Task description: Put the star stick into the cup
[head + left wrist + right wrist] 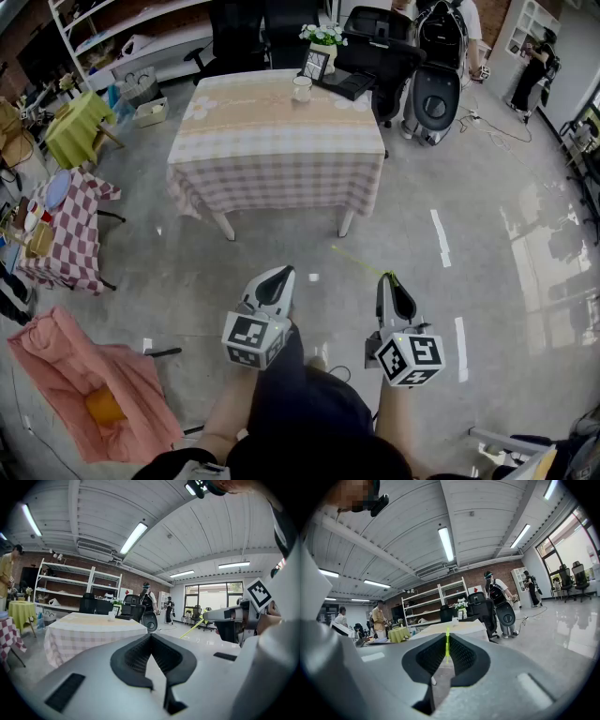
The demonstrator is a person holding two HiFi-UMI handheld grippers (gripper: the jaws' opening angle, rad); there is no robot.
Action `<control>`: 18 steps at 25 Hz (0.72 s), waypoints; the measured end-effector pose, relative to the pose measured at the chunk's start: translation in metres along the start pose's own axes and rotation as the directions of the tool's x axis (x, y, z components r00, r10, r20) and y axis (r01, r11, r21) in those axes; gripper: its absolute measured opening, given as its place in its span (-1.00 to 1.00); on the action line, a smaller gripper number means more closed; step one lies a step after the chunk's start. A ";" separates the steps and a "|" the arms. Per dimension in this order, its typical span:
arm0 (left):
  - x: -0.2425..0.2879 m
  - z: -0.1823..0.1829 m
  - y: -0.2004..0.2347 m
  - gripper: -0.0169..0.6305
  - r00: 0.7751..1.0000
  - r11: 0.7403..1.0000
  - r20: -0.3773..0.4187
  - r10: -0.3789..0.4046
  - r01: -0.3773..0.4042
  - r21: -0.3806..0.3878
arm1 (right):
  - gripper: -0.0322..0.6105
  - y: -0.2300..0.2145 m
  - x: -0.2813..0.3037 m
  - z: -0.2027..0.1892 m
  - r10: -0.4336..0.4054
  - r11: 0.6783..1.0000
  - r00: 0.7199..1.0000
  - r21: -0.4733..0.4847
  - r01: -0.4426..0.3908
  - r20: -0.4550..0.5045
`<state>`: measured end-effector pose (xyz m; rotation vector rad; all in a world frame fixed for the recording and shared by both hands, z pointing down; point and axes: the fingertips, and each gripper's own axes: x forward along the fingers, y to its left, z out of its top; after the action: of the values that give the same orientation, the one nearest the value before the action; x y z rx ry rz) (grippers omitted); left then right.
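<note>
Big workshop room w/ polished grey floor. Nearest, low in the head view, both grippers are held out roughly level over the floor. Left gripper: jaws together, nothing btwn them. Right gripper: jaws pinched on the star stick, a thin yellow-green rod that juts fwd past the tips and slants up-left in the head view. Further ahead, well apart from both, stands a table w/ checked cloth. The white cup sits near its far edge, just beside a picture frame and flowers. Behind: black chairs, shelving.
</note>
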<state>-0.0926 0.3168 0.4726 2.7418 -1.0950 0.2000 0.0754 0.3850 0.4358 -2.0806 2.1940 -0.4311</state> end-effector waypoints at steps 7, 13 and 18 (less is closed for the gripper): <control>-0.013 -0.003 -0.011 -0.92 1.000 1.000 -0.003 0.013 -0.013 -0.016 | -0.84 -0.005 -0.018 -0.002 -0.012 1.000 1.000 0.008 0.012 -0.001; -0.018 -0.008 -0.003 -0.92 1.000 0.999 -0.008 0.029 -0.029 -0.026 | -0.84 0.005 -0.009 -0.004 0.013 1.000 1.000 0.012 -0.013 0.000; -0.008 -0.002 0.005 -0.92 0.999 0.999 0.005 0.034 -0.034 -0.021 | -0.84 0.004 0.009 0.000 0.021 1.000 1.000 0.013 -0.021 0.007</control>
<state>-0.1018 0.3190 0.4737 2.7080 -1.1396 0.1857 0.0709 0.3764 0.4356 -2.0475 2.2009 -0.4351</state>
